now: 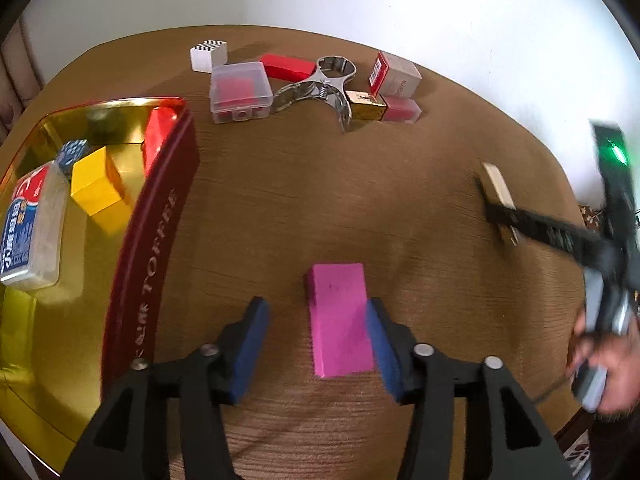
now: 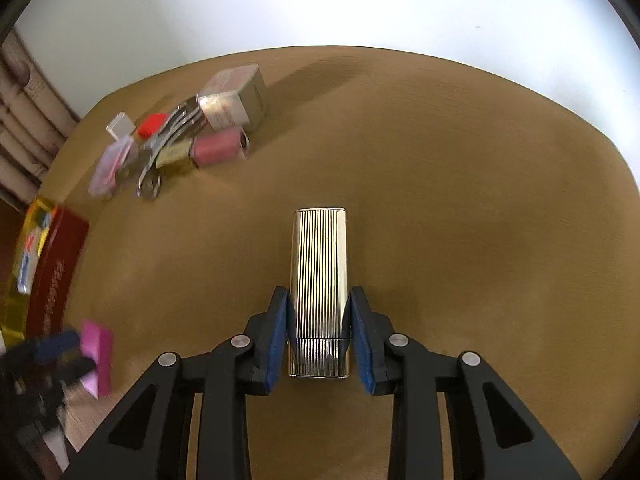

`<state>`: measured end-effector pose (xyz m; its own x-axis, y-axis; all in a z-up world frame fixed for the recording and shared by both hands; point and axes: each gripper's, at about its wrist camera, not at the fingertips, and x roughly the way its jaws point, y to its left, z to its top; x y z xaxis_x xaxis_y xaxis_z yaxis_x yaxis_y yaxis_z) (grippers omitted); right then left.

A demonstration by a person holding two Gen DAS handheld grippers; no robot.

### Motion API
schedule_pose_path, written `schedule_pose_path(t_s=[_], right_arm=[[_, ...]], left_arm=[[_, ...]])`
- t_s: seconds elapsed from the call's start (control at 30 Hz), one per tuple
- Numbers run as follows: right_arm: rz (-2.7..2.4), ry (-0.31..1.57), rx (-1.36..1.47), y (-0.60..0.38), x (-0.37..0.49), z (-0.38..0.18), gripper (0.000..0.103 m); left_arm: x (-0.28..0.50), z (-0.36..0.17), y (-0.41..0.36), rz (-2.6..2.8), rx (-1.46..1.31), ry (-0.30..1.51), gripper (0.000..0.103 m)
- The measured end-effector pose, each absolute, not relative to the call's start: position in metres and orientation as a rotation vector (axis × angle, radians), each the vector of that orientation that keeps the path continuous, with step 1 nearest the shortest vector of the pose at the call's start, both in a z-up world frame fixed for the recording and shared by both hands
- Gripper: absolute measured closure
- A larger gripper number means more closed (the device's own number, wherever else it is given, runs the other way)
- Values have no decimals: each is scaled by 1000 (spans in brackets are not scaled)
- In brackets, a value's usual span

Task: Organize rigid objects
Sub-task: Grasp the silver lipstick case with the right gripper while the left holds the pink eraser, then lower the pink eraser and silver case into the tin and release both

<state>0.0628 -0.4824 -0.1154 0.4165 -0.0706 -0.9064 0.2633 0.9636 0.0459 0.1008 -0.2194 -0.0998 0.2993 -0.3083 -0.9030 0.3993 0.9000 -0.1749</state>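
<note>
Presently, my stock on the brown table [image 1: 320,208]: one pink block [image 1: 340,316] lying flat just beside the red toffee tin [image 1: 160,216]; one ribbed gold lighter [image 2: 319,292]; and a far cluster holding a clear plastic box [image 1: 240,92], a red block [image 1: 286,66], a steel spring clamp [image 1: 320,88] and a small white carton [image 1: 396,76]. Already inside the tin's gold interior: a yellow block [image 1: 98,188] and a clear blue-labelled case [image 1: 32,232]. My left gripper [image 1: 316,344] stands open about the pink block, one pad at the block's edge, the other well apart from it, so I hold nothing there. My right gripper [image 2: 319,328] is pinched on the lighter, both blue pads pressed to its ribbed sides near the seam of the cap. Risks, as I judge them: the lighter is smooth metal held low, so a quick swing toward the tin could let it pivot or slip free; closing the left jaws off-centre would shove the block sideways rather than seize it; and both hands heading for the tin together may collide.
</note>
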Motion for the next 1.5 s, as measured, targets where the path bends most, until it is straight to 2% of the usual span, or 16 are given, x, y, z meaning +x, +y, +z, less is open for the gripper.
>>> schedule_pose_path(t_s=[0.07,0.2,0.27,0.53,0.7,0.83,1.0,1.17,1.4,1.5], right_arm=[[-201,1099,193,-482,46,-119,75],[-196,1076,217,-481,36,-117,75],[-183,1073,227,-487,39,-115,75],[-165,1050,267,-494,31,-114,75],[-162,1036,265,-490,30,-110,75],[-145,1018,264,-484,28,-98,75],[-107,988,247,-460,30,-81,75],[-63,978,220,-432,33,-67,75],[2,960,215,-408,40,-47,75],[26,951,210,-395,42,-41,75]], left_arm=[[103,-106,-228,-447,135,1207,47],[95,-107,-238,-457,163,1134,49],[86,-108,-243,-432,245,1088,74],[73,-83,-222,-516,69,1090,73],[65,-30,-170,-482,-51,1018,73],[77,-2,-117,-371,-32,961,73],[120,-23,-80,-279,21,1020,73],[141,-61,-91,-268,90,1080,73],[162,-85,-100,-269,73,1097,73],[169,-92,-104,-267,90,1134,67]])
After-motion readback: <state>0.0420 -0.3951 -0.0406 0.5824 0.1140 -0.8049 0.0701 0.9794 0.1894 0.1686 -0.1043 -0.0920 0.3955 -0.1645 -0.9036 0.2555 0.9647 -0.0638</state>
